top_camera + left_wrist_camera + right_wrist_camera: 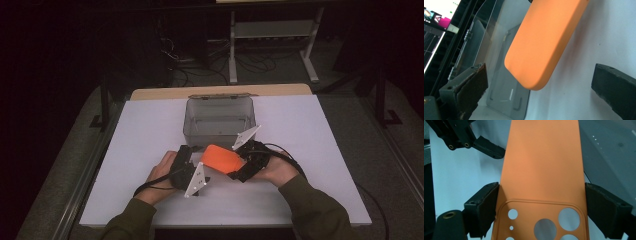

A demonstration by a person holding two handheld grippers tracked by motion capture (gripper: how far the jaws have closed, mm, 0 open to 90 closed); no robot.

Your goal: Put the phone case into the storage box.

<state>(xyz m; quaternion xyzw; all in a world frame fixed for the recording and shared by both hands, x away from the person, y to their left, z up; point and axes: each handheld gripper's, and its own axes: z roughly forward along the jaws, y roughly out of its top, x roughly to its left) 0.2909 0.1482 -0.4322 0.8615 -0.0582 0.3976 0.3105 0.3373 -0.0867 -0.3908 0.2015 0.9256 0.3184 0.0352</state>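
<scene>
An orange phone case (541, 170) is held above the white table (145, 130), clamped at its camera end by the right gripper (541, 207). The left gripper (539, 85) is spread wide around its free end, beside a clear plastic box (220, 117).

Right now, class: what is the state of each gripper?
Left gripper: open, jaws apart, gripping nothing; the case's end lies ahead between them.
Right gripper: closed on the orange phone case.
</scene>
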